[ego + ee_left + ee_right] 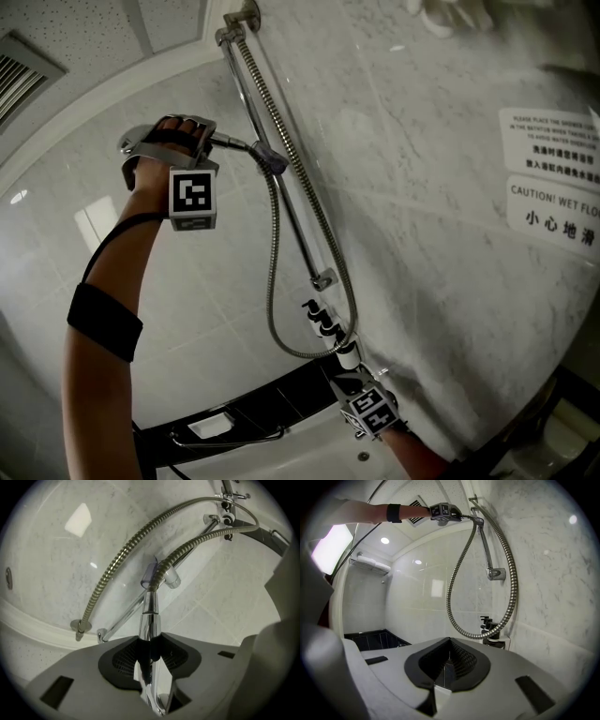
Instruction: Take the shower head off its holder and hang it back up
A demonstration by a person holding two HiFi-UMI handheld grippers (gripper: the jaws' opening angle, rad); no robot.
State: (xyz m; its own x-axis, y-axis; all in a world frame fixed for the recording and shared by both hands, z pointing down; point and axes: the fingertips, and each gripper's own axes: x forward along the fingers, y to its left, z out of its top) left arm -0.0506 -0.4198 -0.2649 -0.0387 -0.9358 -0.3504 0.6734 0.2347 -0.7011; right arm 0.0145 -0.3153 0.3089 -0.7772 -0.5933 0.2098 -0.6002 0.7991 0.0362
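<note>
Overhead, the left tongs (150, 645) are pinching the shower head (150, 616) by its handle at the holder (161, 576) — the right tongs (447, 666) are hanging low, pressed together, empty.

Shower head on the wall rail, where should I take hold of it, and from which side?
Grip the shower head by its slim chrome handle, just behind the holder. The handle juts straight out from the rail into open space, so come from the room side with the jaws across it. The hose hangs from the holder end, out of the way. The left gripper is shut on it there.
</note>
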